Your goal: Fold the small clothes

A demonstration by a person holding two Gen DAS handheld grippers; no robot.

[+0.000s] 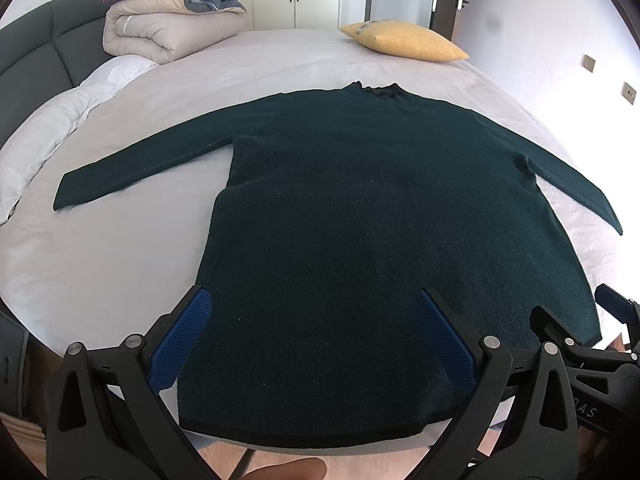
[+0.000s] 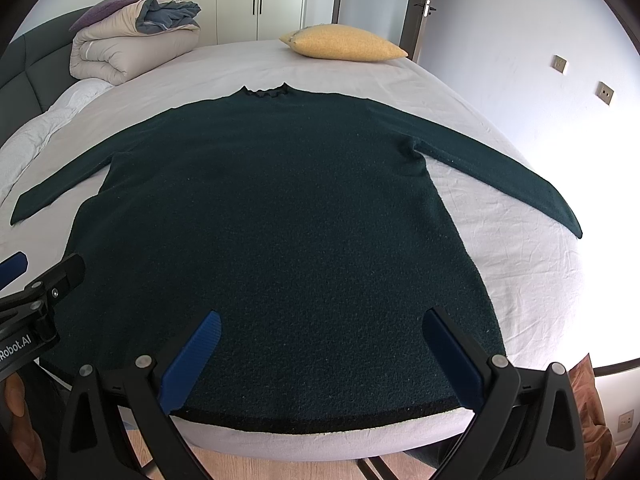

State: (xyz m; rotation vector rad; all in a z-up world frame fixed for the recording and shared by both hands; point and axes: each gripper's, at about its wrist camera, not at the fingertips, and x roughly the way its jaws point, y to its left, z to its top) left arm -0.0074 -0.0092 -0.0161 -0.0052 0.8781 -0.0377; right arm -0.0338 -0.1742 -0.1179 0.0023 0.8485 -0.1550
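Note:
A dark green long-sleeved sweater (image 1: 360, 200) lies flat on the bed, collar away from me, both sleeves spread out; it also shows in the right wrist view (image 2: 272, 216). Its black hem (image 1: 304, 436) lies at the near bed edge. My left gripper (image 1: 312, 304) is open and empty, hovering over the hem's left part. My right gripper (image 2: 320, 324) is open and empty over the hem's right part. Each gripper shows at the edge of the other's view: the right gripper (image 1: 576, 320) and the left gripper (image 2: 44, 268).
The bed has a light sheet (image 1: 120, 264). A rolled duvet (image 1: 160, 28) and a purple pillow sit at the far left by the dark headboard (image 1: 32, 60). A yellow pillow (image 1: 404, 40) lies at the far side. Wardrobes and a door stand behind. Wooden floor (image 2: 280, 464) lies below the near edge.

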